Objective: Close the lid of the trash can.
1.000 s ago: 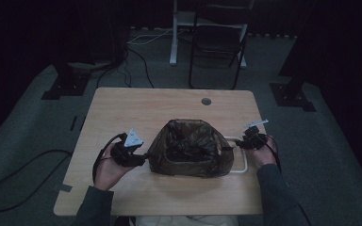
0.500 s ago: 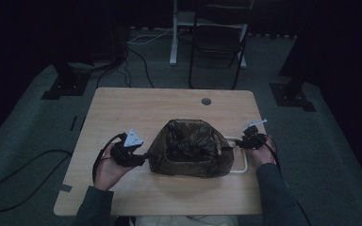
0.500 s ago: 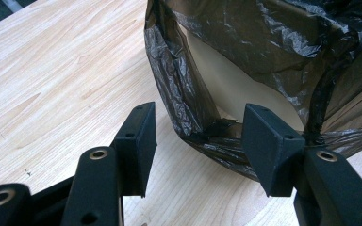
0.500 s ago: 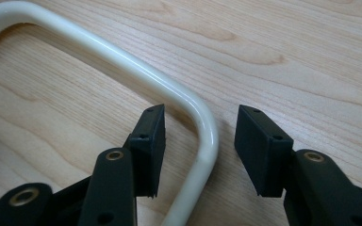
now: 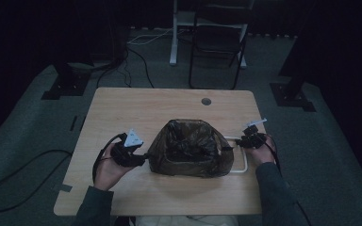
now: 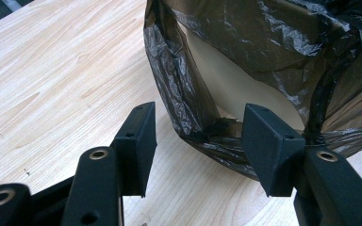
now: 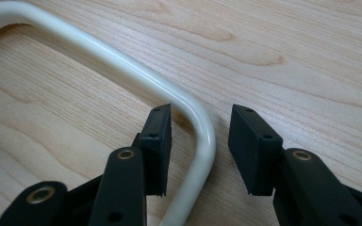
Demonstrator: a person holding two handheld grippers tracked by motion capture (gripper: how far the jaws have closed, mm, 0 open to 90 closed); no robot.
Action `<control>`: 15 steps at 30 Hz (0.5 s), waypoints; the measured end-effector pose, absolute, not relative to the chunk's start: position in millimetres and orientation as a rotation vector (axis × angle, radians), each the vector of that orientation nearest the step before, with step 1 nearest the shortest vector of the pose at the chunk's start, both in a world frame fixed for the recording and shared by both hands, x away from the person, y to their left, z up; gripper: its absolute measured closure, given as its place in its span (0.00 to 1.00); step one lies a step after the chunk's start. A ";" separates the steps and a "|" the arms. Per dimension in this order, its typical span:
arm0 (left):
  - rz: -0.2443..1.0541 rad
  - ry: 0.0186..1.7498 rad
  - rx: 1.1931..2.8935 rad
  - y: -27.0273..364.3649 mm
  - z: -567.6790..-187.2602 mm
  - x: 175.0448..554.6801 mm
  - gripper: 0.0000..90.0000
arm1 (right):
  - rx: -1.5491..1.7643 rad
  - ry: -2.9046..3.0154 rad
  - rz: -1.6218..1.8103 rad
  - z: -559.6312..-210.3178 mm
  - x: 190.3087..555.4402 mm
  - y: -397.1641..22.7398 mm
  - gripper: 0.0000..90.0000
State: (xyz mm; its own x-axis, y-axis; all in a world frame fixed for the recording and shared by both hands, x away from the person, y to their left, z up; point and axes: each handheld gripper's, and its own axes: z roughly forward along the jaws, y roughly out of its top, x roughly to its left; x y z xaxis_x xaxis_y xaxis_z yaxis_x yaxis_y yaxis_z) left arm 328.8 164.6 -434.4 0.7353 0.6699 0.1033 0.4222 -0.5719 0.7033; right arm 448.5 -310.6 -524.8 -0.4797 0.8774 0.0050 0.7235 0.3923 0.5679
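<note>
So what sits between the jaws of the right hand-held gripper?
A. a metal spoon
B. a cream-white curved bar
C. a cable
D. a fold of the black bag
B: in the right gripper view the cream-white bar bends between the jaws of the right hand-held gripper, with gaps either side.

We note bare light wooden tabletop (image 5: 122, 108) beyond and in front of the central bin lined with a crumpled dark plastic bag (image 5: 188, 148). Its cream tubular handle (image 5: 242, 162) obstructs the right-hand side.
</note>
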 end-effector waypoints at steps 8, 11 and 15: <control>0.477 0.820 2.258 164.7 -434.3 328.8 0.51 | 1.395 2.369 0.755 -524.8 449.9 -309.6 0.66; 0.476 0.820 2.259 164.7 -434.4 328.7 0.51 | 1.389 2.373 0.759 -524.7 450.0 -309.2 0.71; 0.476 0.820 2.258 165.0 -434.4 328.6 0.51 | 1.393 2.372 0.759 -524.6 450.2 -309.9 0.74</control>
State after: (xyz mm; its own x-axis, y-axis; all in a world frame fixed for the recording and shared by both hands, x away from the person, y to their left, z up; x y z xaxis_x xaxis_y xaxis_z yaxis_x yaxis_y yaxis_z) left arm 328.6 165.0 -434.4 0.7345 0.6707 0.1033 0.4223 -0.5709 0.7041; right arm 450.2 -309.9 -524.6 -0.4921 0.8703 0.0184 0.7193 0.3946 0.5718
